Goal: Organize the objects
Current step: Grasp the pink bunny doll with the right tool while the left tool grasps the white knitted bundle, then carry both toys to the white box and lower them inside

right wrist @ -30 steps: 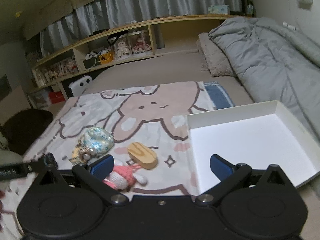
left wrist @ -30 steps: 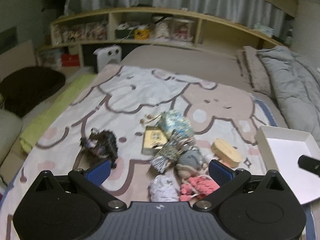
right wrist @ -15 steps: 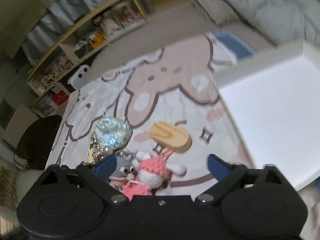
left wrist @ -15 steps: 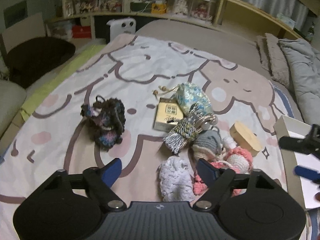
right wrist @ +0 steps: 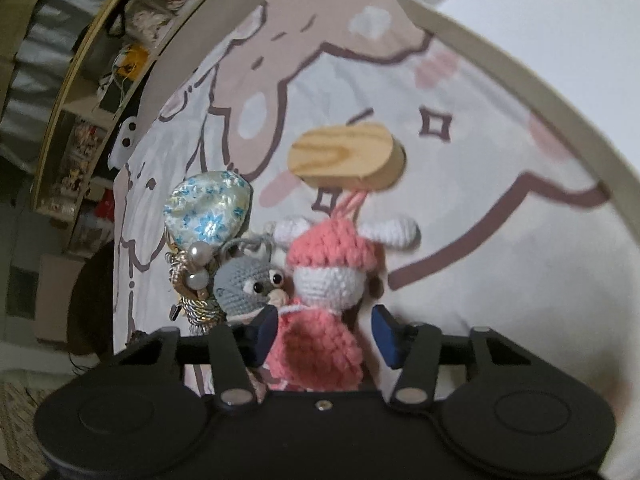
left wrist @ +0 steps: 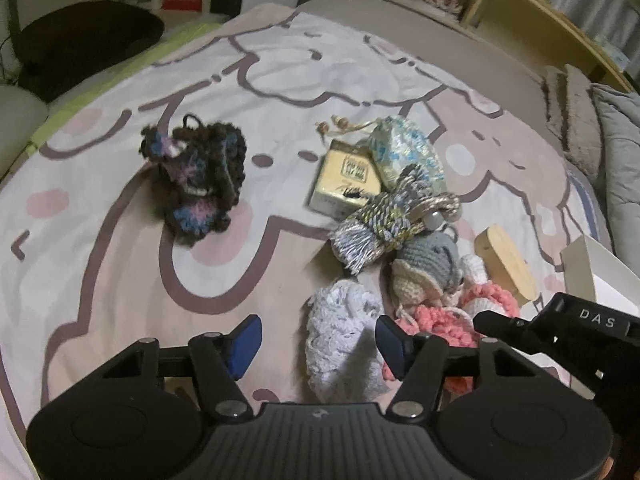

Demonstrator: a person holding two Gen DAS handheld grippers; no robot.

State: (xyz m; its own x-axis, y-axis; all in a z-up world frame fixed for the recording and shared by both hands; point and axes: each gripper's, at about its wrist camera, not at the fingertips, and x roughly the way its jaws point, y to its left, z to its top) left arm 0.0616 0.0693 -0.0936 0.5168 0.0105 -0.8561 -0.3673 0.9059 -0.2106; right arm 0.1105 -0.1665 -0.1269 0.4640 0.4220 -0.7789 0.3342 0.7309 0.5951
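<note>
Both tongs dropped, closing: right tongs straddle pink doll.

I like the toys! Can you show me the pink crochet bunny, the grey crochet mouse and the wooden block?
Pink crochet bunny [right wrist: 328,248]: right wrist view, on its pink hat.
Grey crochet mouse [right wrist: 240,284]: right wrist view, on its head.
Oval wooden block [right wrist: 344,152]: right wrist view, on its flat top face.

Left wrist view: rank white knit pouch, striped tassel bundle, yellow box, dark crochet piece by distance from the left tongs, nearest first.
From the left tongs:
1. White knit pouch, between the fingers, toward the right one.
2. Striped tassel bundle, ahead, slightly right.
3. Yellow box, behind the bundle.
4. Dark crochet piece, far left; close call with the box.
</note>
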